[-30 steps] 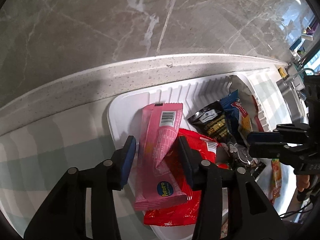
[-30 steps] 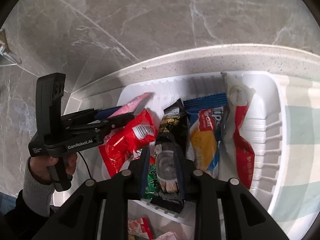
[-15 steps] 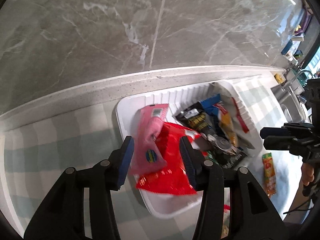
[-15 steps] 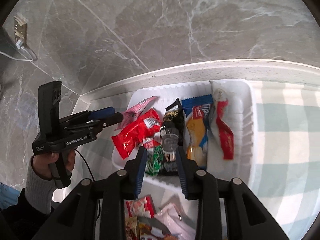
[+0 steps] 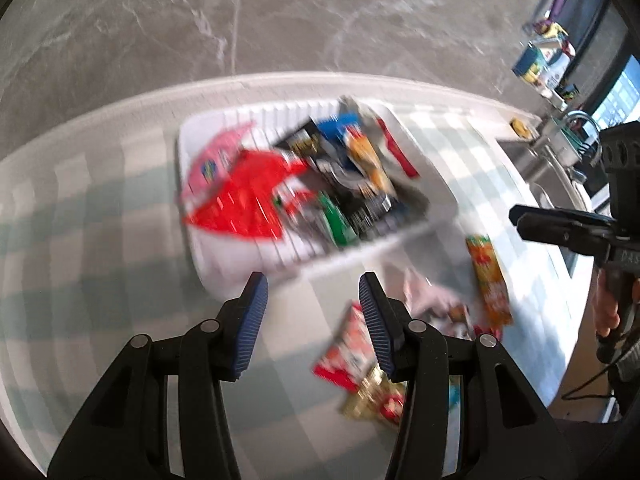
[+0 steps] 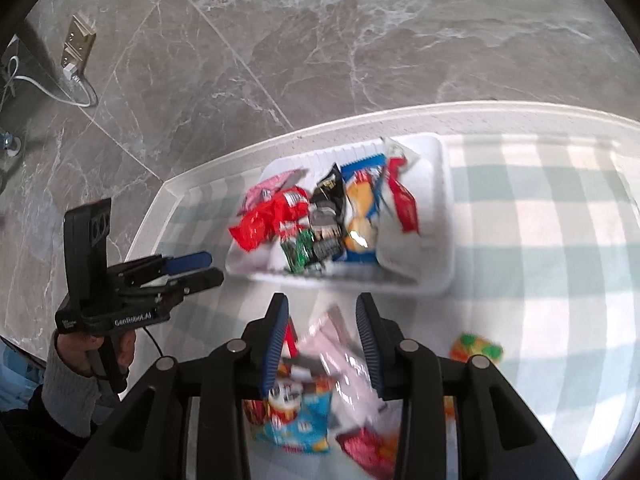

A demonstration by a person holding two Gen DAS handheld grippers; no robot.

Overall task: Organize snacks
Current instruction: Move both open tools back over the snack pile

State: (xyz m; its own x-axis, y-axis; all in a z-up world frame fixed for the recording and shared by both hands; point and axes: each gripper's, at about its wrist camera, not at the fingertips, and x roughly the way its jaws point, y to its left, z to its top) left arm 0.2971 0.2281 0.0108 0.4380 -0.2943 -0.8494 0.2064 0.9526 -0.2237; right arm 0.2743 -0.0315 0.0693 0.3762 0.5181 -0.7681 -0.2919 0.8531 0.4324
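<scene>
Tray (image 6: 442, 216) (white), two grippers, each with two fingers

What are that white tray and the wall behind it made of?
The white tray looks like moulded plastic: its walls are ribbed and matte. The wall seems polished grey stone or marble-look tile, going by its white veins, seams and soft sheen.

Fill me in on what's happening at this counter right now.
A person is sorting snack packets into a white tray on a checked cloth, holding a gripper in each hand. Several packets already lie in the tray, among them a red packet and a black packet. Both the left gripper and the right gripper are empty; the right one's jaws are opening. It hangs over a loose pile of packets in front of the tray, still to be sorted.
</scene>
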